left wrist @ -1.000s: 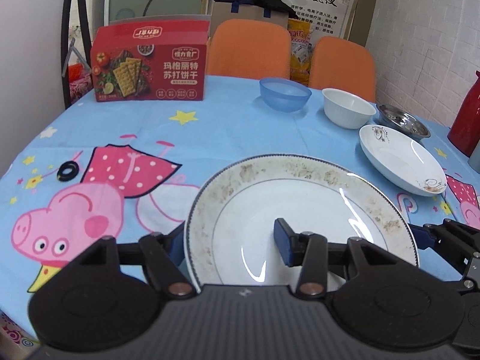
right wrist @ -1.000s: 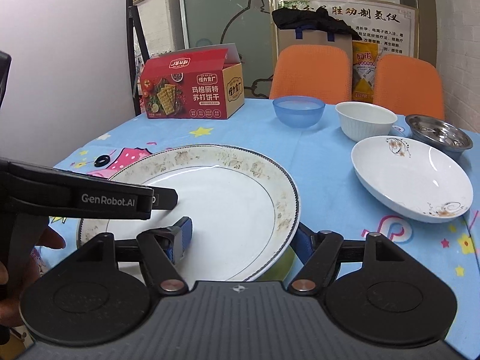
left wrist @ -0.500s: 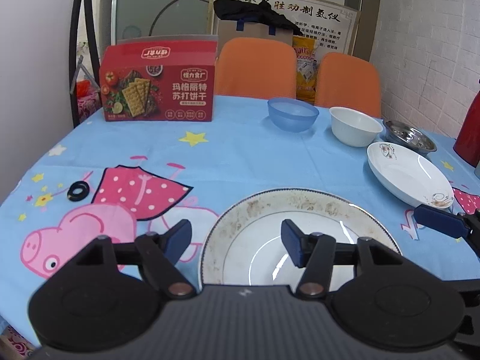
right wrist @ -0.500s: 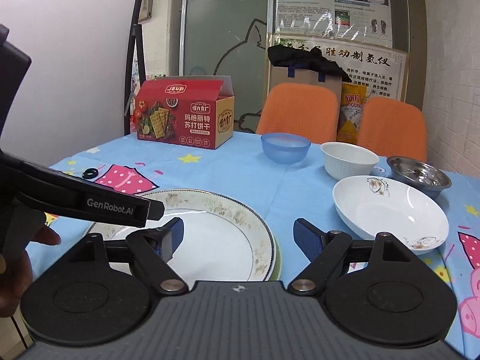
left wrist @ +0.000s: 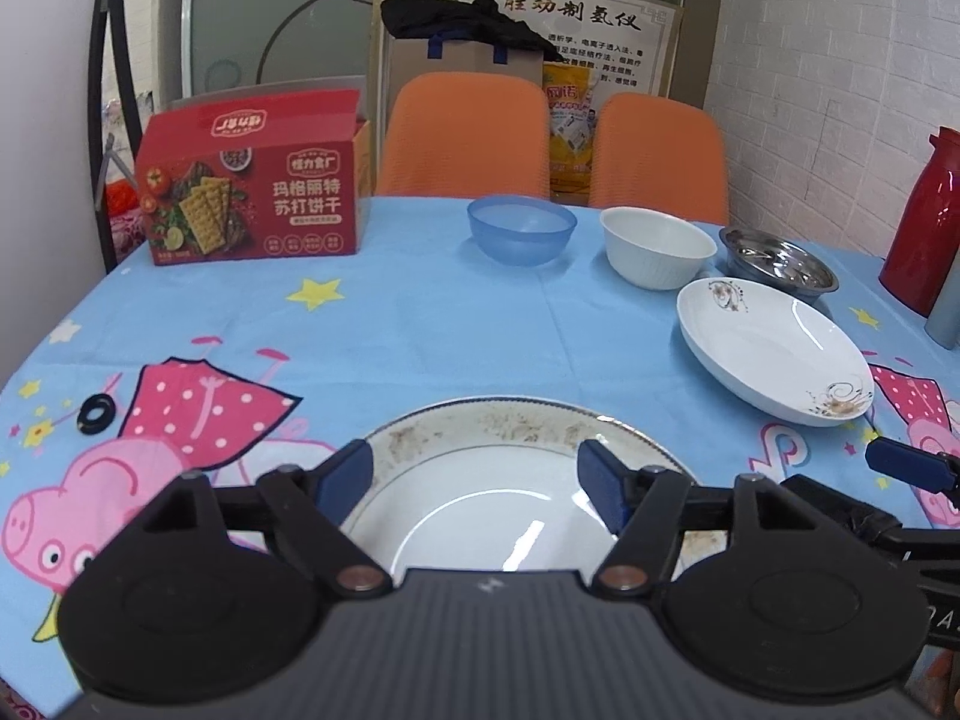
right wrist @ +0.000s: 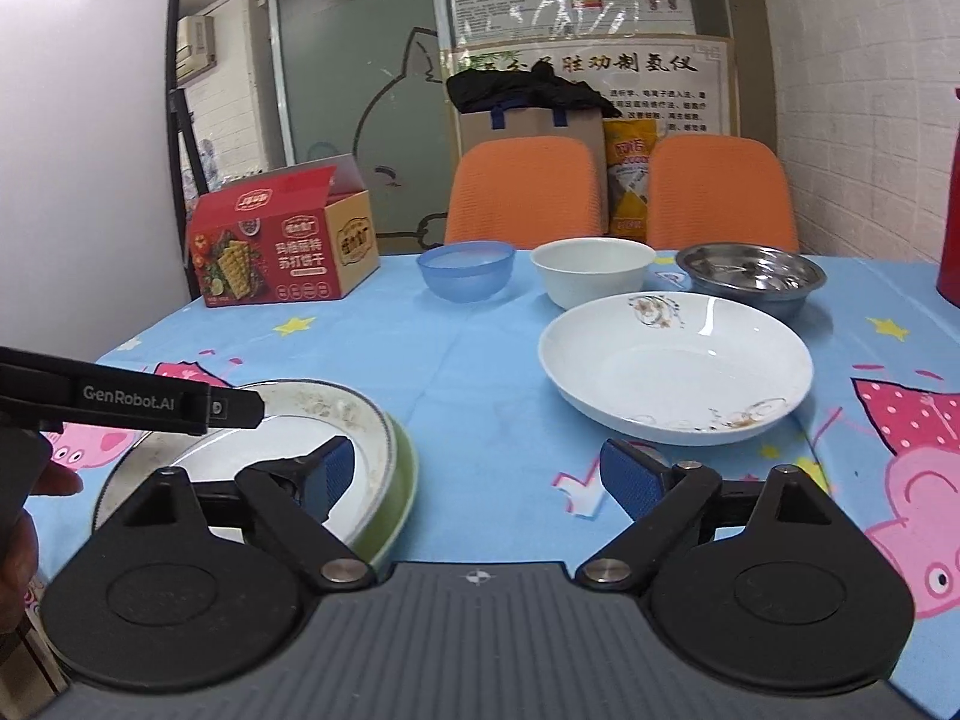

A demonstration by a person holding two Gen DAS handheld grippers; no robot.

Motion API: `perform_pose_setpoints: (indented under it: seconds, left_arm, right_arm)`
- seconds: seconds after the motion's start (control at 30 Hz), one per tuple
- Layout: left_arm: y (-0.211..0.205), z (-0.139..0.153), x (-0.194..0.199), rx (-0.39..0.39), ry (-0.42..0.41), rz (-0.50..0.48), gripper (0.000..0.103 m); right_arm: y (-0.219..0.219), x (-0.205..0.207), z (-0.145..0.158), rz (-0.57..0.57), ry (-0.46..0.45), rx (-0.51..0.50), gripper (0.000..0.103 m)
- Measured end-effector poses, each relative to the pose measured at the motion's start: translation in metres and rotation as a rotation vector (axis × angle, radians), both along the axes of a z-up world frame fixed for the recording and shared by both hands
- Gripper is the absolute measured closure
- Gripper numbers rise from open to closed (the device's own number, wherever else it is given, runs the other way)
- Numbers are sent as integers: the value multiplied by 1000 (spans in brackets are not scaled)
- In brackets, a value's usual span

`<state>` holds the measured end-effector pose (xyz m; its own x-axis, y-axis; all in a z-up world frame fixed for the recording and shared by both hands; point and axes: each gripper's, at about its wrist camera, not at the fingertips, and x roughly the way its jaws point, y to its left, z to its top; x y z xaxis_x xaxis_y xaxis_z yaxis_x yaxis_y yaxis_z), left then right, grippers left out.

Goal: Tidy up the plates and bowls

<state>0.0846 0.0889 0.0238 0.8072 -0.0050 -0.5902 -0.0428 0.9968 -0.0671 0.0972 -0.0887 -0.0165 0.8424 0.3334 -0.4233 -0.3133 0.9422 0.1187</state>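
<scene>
A large gold-rimmed plate (left wrist: 480, 480) lies at the table's near edge, stacked on a green plate (right wrist: 401, 498). My left gripper (left wrist: 477, 483) is open and empty above it. My right gripper (right wrist: 477, 474) is open and empty to the plate's right. A white deep plate (right wrist: 675, 369) lies at the right. Behind it stand a blue bowl (right wrist: 467, 270), a white bowl (right wrist: 591, 270) and a steel bowl (right wrist: 750, 276).
A red cracker box (left wrist: 252, 180) stands at the back left. A red thermos (left wrist: 924, 228) stands at the far right. A small black ring (left wrist: 96, 414) lies on the left. Two orange chairs (left wrist: 468, 138) stand behind the table.
Both grippers let go of the gold-rimmed plate, opened and drew back and up. The plate now rests flat on the green plate.
</scene>
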Motion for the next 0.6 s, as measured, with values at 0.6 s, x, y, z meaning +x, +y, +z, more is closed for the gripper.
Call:
perform_pose_setpoints:
  seconds: [0.6]
  left_arm:
    - [-46,21,82,26,20,-170,31]
  right_arm:
    - [-84,55,5,-195,26,26,0]
